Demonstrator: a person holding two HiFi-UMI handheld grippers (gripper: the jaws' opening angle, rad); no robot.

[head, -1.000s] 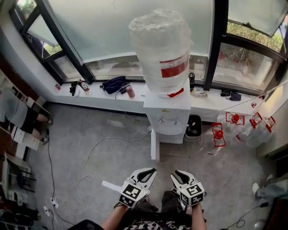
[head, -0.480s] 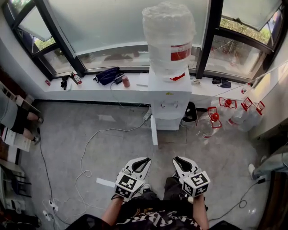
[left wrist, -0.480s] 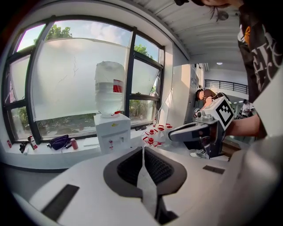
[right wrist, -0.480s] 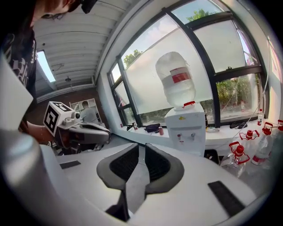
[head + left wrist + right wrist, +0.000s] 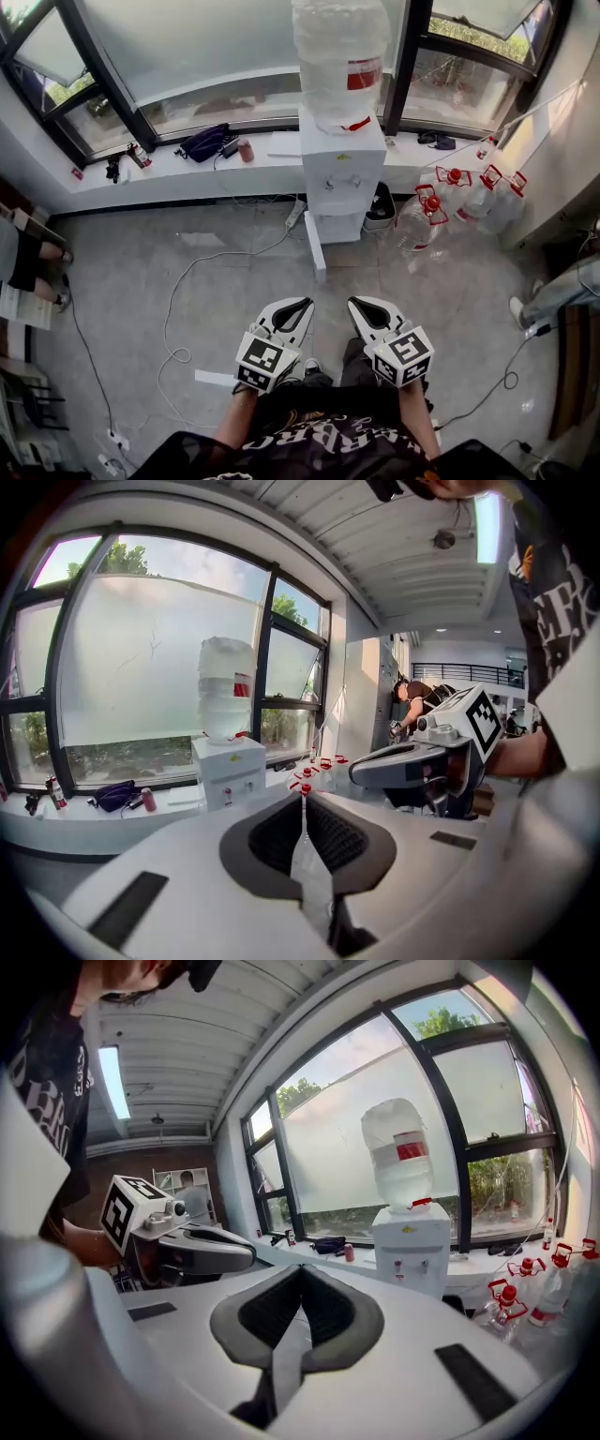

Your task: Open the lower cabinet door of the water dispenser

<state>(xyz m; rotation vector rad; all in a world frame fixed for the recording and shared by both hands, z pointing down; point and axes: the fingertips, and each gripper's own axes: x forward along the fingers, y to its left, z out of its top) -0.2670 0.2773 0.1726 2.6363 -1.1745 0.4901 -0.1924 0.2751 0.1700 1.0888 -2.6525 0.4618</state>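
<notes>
As left gripper (image 5: 306, 303) and right gripper (image 5: 353, 303) fingers sit clenched empty, the cabinet door (image 5: 315, 251) stands well apart

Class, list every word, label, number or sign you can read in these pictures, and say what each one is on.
No text reads clearly.
Red label on the water bottle: too small.
Yellow sticker on the water dispenser: too small.
Shirt print: warped, cut-off letters, unreadable.
Cubes on the left tongs and right tongs: square markers, no words.
</notes>
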